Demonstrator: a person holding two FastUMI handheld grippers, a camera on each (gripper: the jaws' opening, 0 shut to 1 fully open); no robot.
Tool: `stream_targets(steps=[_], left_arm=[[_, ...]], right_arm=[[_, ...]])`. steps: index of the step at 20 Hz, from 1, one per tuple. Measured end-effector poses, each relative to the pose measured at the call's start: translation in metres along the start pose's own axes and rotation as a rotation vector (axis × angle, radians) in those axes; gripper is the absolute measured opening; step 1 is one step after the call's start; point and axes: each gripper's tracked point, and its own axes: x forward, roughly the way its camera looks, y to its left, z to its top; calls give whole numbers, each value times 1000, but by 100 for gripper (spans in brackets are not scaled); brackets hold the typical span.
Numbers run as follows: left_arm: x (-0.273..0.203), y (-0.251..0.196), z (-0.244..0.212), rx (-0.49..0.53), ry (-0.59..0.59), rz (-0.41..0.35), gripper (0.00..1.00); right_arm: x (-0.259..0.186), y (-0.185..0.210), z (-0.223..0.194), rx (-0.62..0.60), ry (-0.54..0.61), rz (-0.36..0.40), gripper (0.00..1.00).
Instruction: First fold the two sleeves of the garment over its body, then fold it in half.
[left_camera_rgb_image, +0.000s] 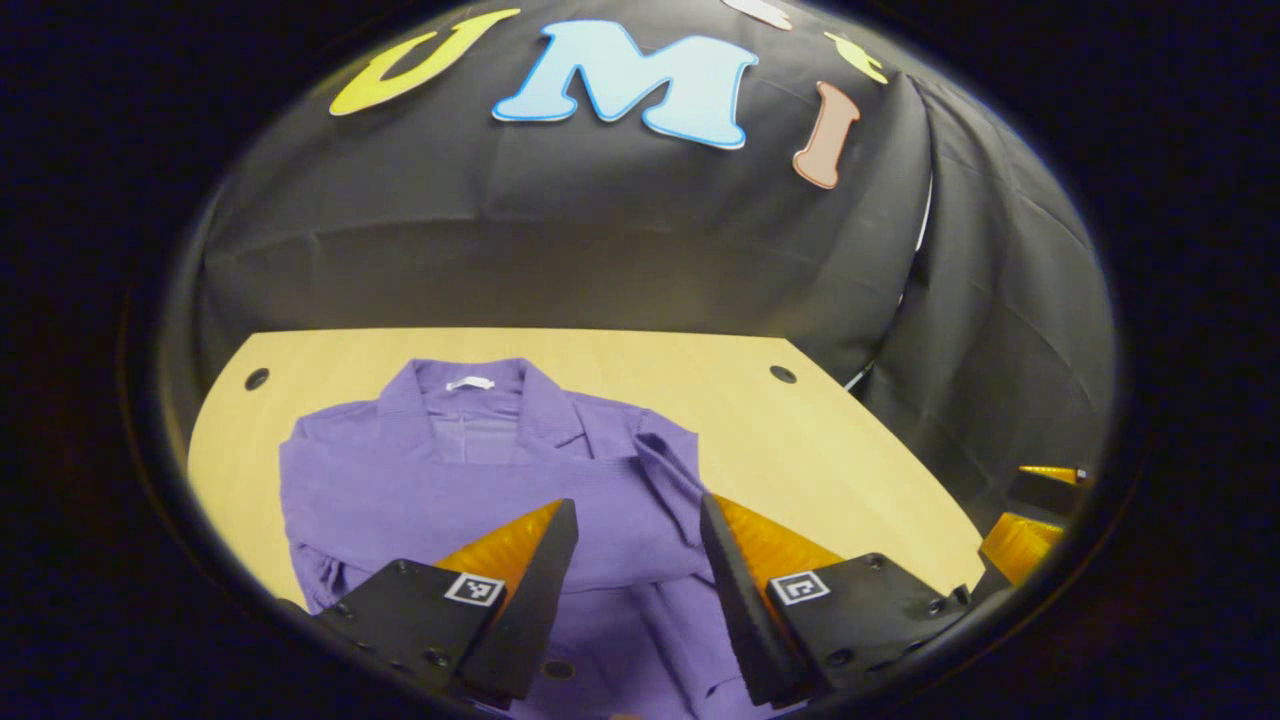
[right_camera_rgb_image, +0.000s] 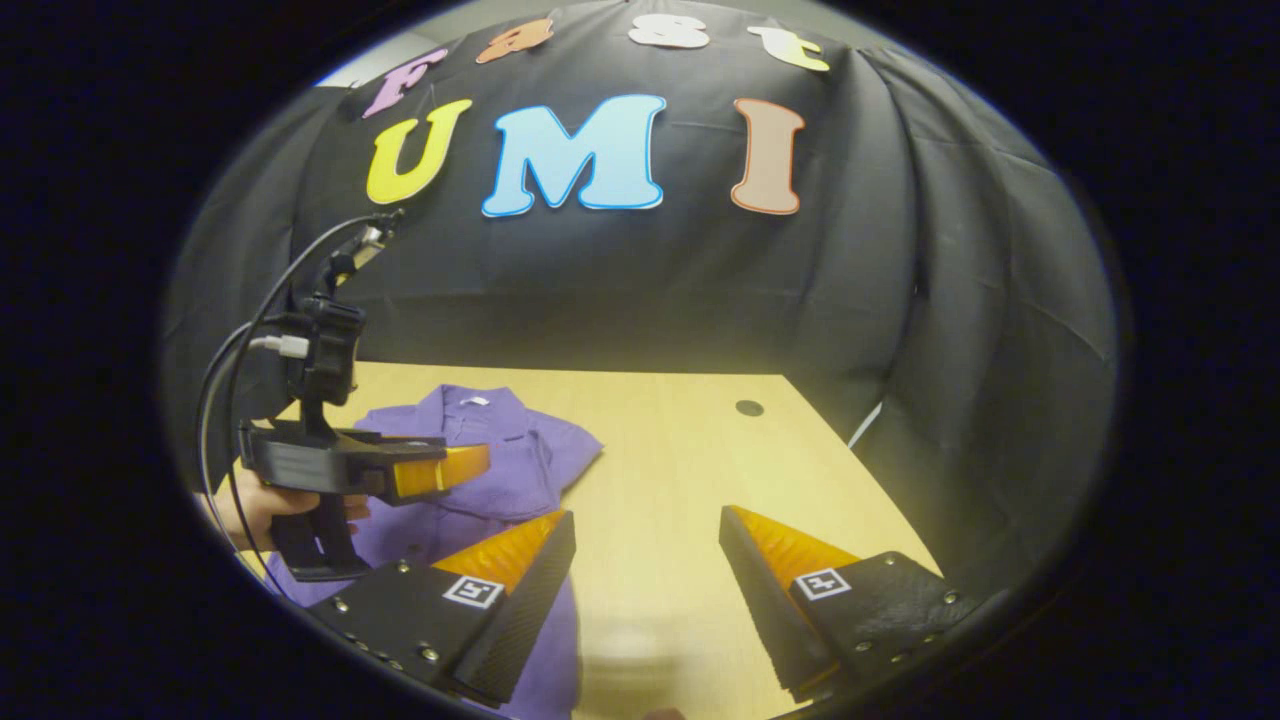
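Note:
A purple shirt (left_camera_rgb_image: 420, 480) lies flat on the wooden table (left_camera_rgb_image: 820, 450), collar away from me with a small white label (left_camera_rgb_image: 470, 383). A sleeve (left_camera_rgb_image: 665, 475) is folded in over its body from the right. My left gripper (left_camera_rgb_image: 638, 505) hovers open just above the lower part of the shirt, nothing between its fingers. In the right gripper view the shirt (right_camera_rgb_image: 520, 450) lies at the left, and a hand holds the left gripper (right_camera_rgb_image: 465, 468) over it. My right gripper (right_camera_rgb_image: 645, 515) stands open above bare table (right_camera_rgb_image: 680, 450), right of the shirt; it (left_camera_rgb_image: 1035, 505) also peeks in at the left gripper view's right edge.
The table has small dark holes (left_camera_rgb_image: 783, 374) (right_camera_rgb_image: 749, 407) near its far corners. Black cloth walls close in behind and to the right. A cable (right_camera_rgb_image: 250, 340) loops up from the left gripper. Bare wood stretches right of the shirt.

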Motion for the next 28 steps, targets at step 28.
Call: stream_targets(steps=[28], left_arm=[[-321, 163, -201, -44, 35, 255, 100]], right_arm=[[-98, 76, -211, 108, 333, -15, 92]])
